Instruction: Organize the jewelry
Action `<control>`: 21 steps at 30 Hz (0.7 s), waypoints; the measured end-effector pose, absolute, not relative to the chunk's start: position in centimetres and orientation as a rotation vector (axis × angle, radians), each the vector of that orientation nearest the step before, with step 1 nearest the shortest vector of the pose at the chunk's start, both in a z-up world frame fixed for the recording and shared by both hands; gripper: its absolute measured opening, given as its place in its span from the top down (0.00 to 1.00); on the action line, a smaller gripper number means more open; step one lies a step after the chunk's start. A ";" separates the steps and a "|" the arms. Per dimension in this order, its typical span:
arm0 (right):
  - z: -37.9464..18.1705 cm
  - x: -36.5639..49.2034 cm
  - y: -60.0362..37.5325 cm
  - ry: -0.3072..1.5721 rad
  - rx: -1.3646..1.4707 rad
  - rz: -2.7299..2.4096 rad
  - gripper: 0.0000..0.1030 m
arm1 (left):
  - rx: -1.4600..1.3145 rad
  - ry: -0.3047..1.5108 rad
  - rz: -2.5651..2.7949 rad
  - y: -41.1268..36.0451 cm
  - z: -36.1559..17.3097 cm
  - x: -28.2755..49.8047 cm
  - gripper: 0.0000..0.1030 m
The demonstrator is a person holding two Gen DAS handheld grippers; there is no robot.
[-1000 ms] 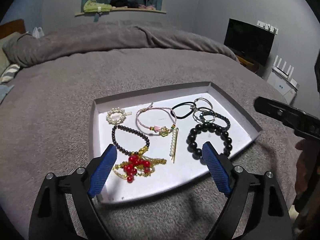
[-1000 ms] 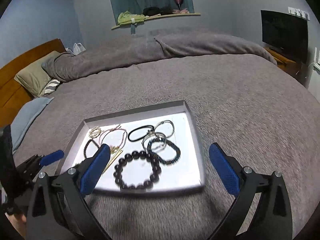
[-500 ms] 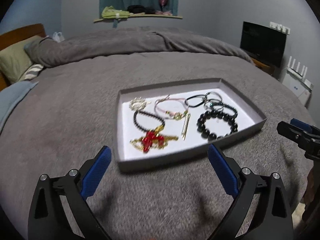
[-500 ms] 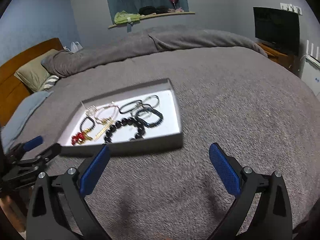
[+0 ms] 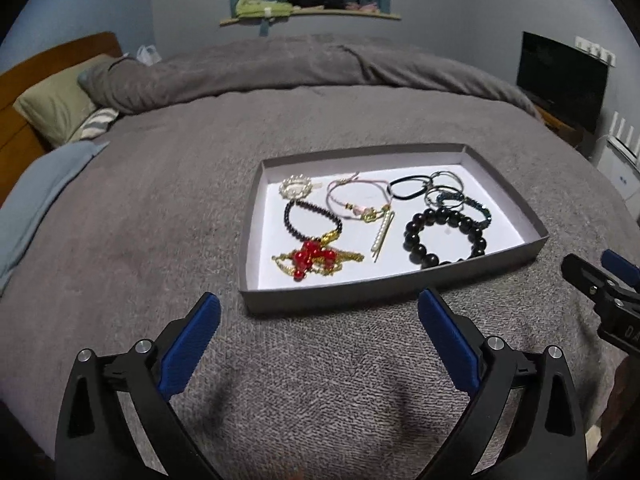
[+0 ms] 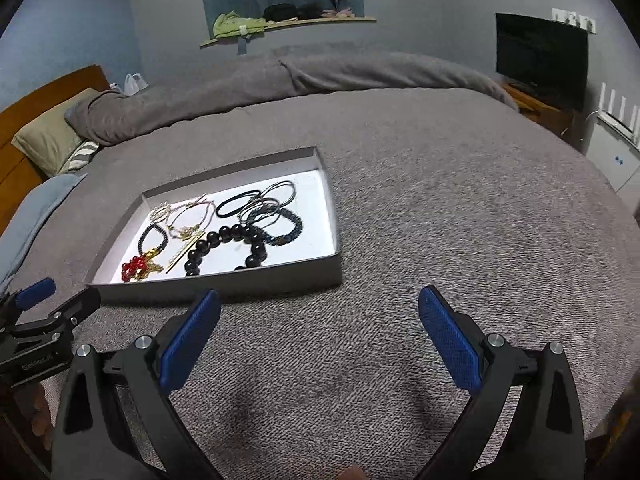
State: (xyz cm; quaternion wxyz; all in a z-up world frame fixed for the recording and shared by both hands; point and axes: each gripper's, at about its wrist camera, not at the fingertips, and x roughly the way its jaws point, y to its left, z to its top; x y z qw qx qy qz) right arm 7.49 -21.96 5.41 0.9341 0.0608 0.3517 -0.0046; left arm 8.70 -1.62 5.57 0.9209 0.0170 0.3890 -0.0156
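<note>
A shallow grey tray (image 5: 532, 220) (image 6: 334, 236) with a white floor lies on the grey bed cover and holds several pieces of jewelry. Among them are a large black bead bracelet (image 5: 446, 236) (image 6: 226, 248), a red and gold bead piece (image 5: 314, 260) (image 6: 138, 266), a pearl ring clip (image 5: 295, 189), a pink cord bracelet (image 5: 356, 200) and a black hair tie (image 5: 408, 190) (image 6: 238, 204). My left gripper (image 5: 319, 334) hangs open just short of the tray's near wall, nothing between its fingers. My right gripper (image 6: 319, 334) is open over bare cover, right of the tray.
The bed cover (image 6: 440, 200) spreads wide to the right of the tray. Pillows (image 5: 56, 100) and a wooden headboard (image 5: 16, 128) lie far left. A dark screen (image 6: 542, 60) and a white unit (image 6: 616, 152) stand at the right wall. A shelf (image 5: 312, 16) holds clothes.
Both grippers have drawn back from the tray, which now lies farther off in both views. The left one, earlier over the tray's near part, is now outside it with its fingers spread a little wider.
</note>
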 end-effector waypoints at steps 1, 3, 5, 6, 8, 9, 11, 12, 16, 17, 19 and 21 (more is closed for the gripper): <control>5.4 7.5 -22.0 0.716 0.126 -0.015 0.05 | 0.011 0.811 -0.048 -1.5 5.6 8.7 0.05; 5.4 7.6 -21.9 0.727 0.121 -0.039 0.05 | -0.064 0.821 -0.071 -0.8 5.6 8.7 0.05; 5.4 8.0 -21.6 0.763 0.100 -0.033 0.05 | -0.150 0.813 -0.058 0.2 5.6 8.5 0.05; 5.3 8.1 -21.5 0.775 0.093 -0.030 0.05 | -0.173 0.810 -0.055 0.5 5.6 8.4 0.05; 5.0 8.4 -21.2 0.810 0.062 -0.042 0.05 | -0.231 0.803 -0.083 1.3 5.6 8.4 0.05; 4.8 8.5 -21.0 0.825 0.050 -0.049 0.05 | -0.249 0.799 -0.105 1.5 5.5 8.3 0.05; 4.4 8.5 -20.5 0.846 0.016 -0.032 0.05 | -0.287 0.778 -0.138 2.0 5.4 8.0 0.05; 4.3 8.4 -20.4 0.847 0.015 -0.025 0.05 | -0.281 0.771 -0.141 2.0 5.5 7.9 0.05; 3.9 8.3 -20.9 0.848 0.073 0.005 0.05 | -0.102 0.805 -0.071 0.1 5.4 8.0 0.05; 4.0 8.2 -21.0 0.844 0.084 0.006 0.05 | -0.066 0.816 -0.068 -0.4 5.3 8.1 0.05; 4.1 8.1 -21.0 0.836 0.078 0.000 0.05 | -0.041 0.822 -0.073 -0.9 5.2 8.0 0.05; 4.3 7.9 -21.0 0.829 0.078 -0.003 0.05 | -0.035 0.832 -0.075 -1.1 5.1 7.9 0.05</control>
